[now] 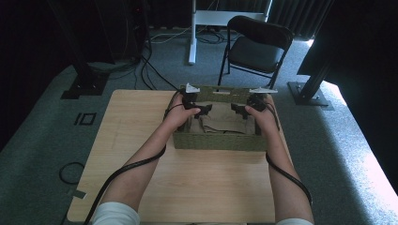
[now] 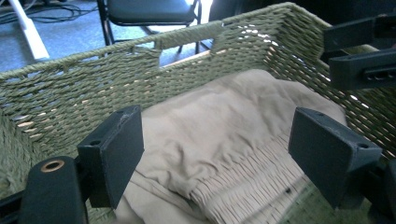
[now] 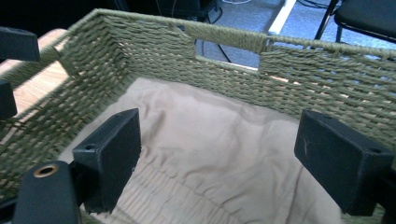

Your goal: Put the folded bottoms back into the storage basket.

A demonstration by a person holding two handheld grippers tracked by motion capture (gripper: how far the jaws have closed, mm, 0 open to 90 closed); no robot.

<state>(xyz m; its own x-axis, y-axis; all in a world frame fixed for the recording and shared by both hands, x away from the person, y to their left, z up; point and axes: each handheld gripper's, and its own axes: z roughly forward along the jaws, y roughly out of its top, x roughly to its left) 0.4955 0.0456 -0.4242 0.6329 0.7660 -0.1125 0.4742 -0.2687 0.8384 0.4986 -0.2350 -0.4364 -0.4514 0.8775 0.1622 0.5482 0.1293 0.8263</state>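
The beige cloth [image 2: 219,135] lay crumpled in the woven basket [image 1: 216,143] at the far side of the surface [image 1: 197,187]. Left tongs [image 2: 217,154] and right tongs [image 3: 219,158] stood wide and empty above it. A loose fold, seemingly near one pad, could snag and drag the cloth back out.

Cloth [image 1: 220,123] in basket [image 1: 218,142] on table [image 1: 197,183]; chair [image 1: 256,47] behind table
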